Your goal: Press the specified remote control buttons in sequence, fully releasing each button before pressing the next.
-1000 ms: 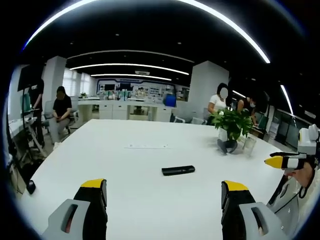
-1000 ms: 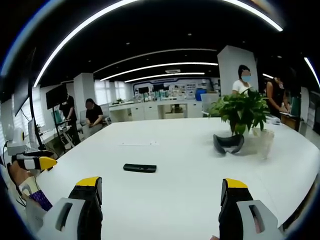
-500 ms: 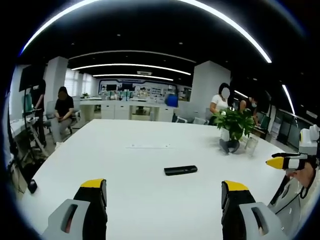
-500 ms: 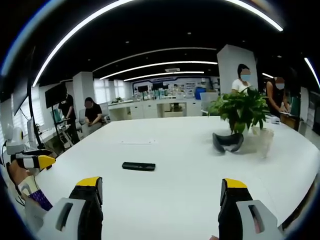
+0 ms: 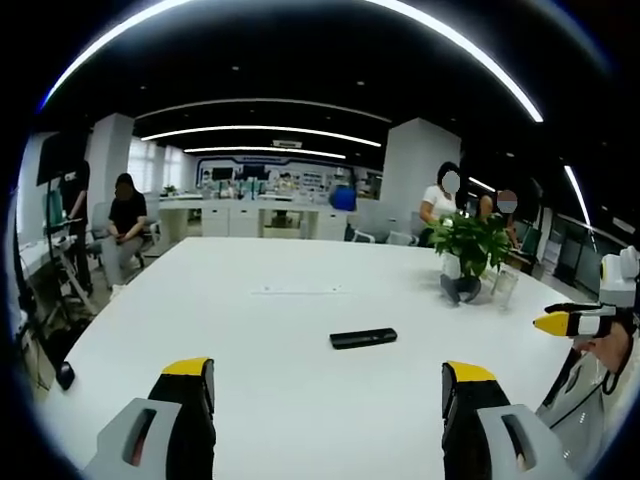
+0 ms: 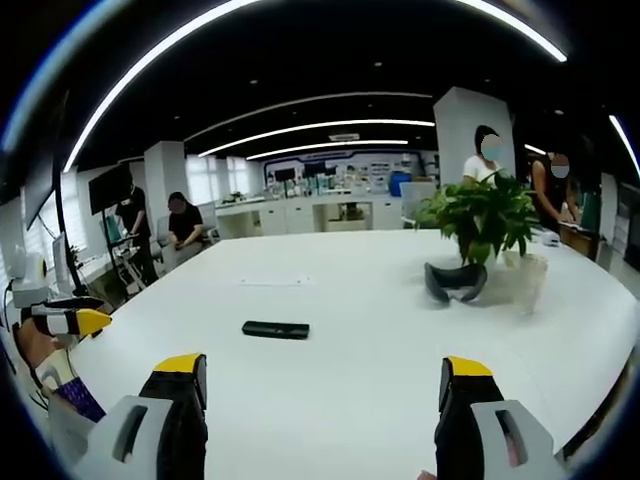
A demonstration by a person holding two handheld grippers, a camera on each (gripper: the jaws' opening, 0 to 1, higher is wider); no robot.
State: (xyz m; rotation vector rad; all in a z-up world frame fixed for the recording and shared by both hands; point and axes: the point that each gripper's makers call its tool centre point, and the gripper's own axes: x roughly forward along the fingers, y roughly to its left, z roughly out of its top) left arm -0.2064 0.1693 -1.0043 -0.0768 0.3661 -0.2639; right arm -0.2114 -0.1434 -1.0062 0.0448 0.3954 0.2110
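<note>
Matt black plastic slab remote on smooth, faintly glossy white table top.

Remote flat on table, tongs apart.

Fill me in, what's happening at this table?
A person holds two yellow-tipped grippers, left and right, both open and empty, above a large white table. A slim black rectangular remote control lies flat on it ahead of them, untouched. A leafy green potted plant stands farther back. No button is being pressed.
</note>
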